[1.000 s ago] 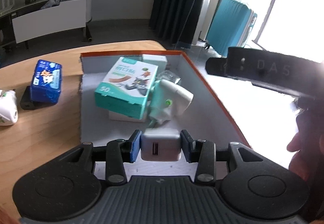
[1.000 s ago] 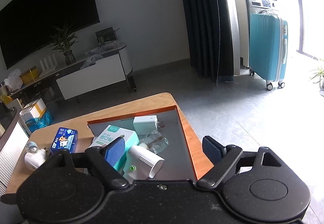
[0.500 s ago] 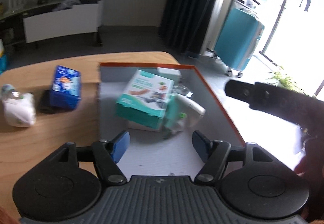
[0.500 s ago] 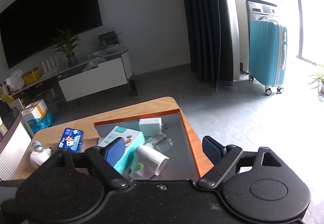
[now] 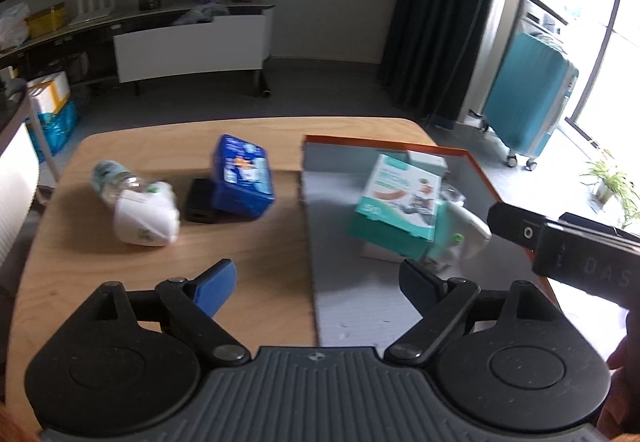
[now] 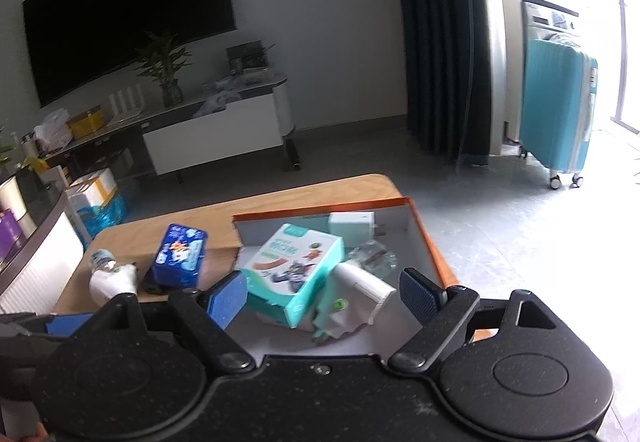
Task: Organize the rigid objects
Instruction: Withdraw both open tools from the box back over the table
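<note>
Left gripper [image 5: 316, 282], jaws just spread wide and empty, hangs over the near edge of the orange-rimmed grey tray [image 5: 476, 166], apparently freed for the next pickup. The right gripper [image 6: 322, 294] is likewise open and empty. Already gathered in the tray: a teal-and-white cardboard box [image 5: 400, 206] leaning on a white plastic device [image 5: 466, 226]. On the wooden table [image 5: 248, 254], awaiting sorting: blue rectangular pack [image 5: 244, 176] atop a black block [image 5: 200, 200], and a clear plastic bottle [image 5: 134, 206].
</note>
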The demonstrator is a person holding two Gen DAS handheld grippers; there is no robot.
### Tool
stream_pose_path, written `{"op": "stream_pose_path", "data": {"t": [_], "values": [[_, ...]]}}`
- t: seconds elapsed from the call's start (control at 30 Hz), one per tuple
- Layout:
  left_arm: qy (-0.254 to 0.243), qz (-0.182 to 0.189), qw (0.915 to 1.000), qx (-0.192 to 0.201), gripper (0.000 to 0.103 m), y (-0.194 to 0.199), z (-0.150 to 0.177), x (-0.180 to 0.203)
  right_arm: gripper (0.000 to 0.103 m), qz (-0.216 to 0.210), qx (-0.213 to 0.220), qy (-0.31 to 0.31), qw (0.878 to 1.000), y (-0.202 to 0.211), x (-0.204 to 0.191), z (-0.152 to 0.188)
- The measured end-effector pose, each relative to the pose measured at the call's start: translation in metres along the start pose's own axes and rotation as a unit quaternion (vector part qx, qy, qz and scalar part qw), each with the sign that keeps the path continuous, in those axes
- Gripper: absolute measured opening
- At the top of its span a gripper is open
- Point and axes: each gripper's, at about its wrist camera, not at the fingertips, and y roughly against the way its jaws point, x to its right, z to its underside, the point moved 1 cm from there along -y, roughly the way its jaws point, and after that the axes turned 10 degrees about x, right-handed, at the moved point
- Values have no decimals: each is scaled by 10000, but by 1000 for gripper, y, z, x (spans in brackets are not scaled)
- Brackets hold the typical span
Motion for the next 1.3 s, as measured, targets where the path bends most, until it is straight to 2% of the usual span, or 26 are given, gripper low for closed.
{"op": "stream_pose_path", "data": {"t": [0.43,1.3], "values": [[231,-370,9990,95,93,13,-1,-43,99,-368,-142,121,9991,-9,-40,4],[685,-741,9948,145,93,22,15,-106,99,-936,-465,448,9935,-28,-103,24]]}}
